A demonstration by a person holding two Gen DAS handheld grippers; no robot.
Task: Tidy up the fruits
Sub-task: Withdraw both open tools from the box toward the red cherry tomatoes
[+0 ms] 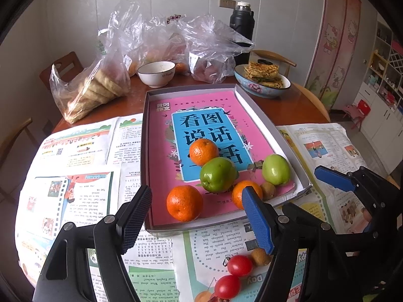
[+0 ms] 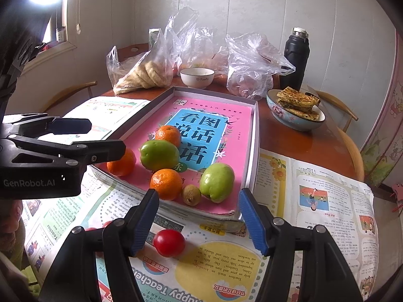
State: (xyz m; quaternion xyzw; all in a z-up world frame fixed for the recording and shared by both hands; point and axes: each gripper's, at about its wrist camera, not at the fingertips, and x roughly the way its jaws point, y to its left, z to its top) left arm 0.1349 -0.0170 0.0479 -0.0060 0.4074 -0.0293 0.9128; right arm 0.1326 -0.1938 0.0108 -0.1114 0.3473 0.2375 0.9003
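Note:
A grey tray (image 1: 144, 151) lined with a pink book holds three oranges, two green fruits and a small brown fruit (image 1: 267, 190). My left gripper (image 1: 196, 220) hangs open over the tray's near edge, and the nearest orange (image 1: 184, 202) lies just beyond its pads, untouched. Two cherry tomatoes (image 1: 239, 265) and another brown fruit (image 1: 260, 256) lie on the newspaper below. My right gripper (image 2: 199, 222) is open above the newspaper, with one cherry tomato (image 2: 168, 242) lying loose between its fingers. The green fruit (image 2: 216, 182) and an orange (image 2: 165, 183) sit just past them.
Behind the tray (image 2: 255, 151) stand a white bowl (image 1: 156, 73), plastic bags of bread (image 1: 95, 90), a black flask (image 1: 241, 25) and a blue bowl of flatbread (image 2: 297, 115). Newspaper (image 2: 327, 201) covers the near half of the round wooden table. Chairs ring it.

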